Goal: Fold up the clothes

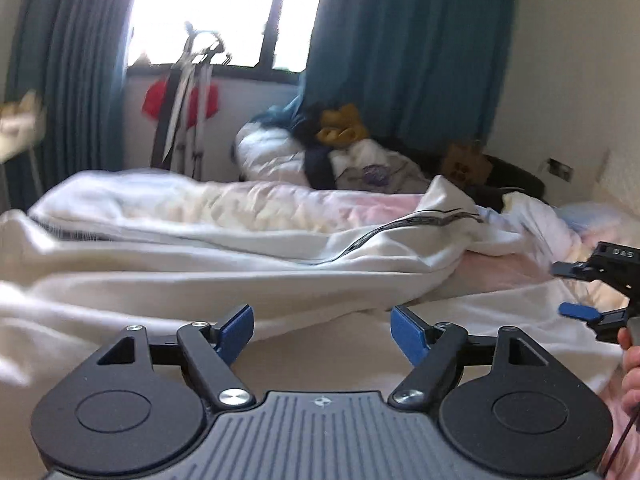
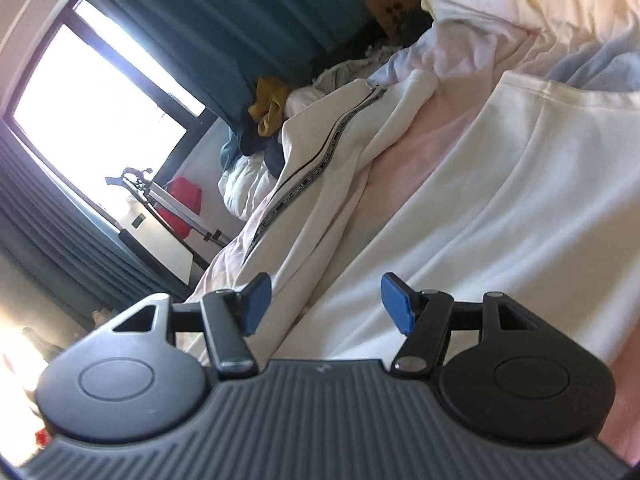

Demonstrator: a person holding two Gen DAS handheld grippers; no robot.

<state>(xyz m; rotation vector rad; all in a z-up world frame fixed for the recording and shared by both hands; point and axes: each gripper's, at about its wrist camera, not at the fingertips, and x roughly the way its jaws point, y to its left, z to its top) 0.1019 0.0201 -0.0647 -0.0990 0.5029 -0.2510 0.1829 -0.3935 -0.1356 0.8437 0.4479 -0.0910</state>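
the left gripper (image 1: 322, 330) was held with its fingers (image 1: 240, 330) spread wide, nothing between them, above the white garment (image 1: 200, 280) spread on the bed (image 1: 500, 270). the right gripper (image 2: 324, 304) was likewise wide apart and empty, over the same garment's black-trimmed fold. the far pile of clothes (image 1: 340, 136) was blurred and hard to make out.

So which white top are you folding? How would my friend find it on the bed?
Start at the bed with its pale pink sheet, below the window with teal curtains. Spread across the middle lies a white garment. Unlike the plain white bedding around it, it has a thin black stripe with lettering running along it.
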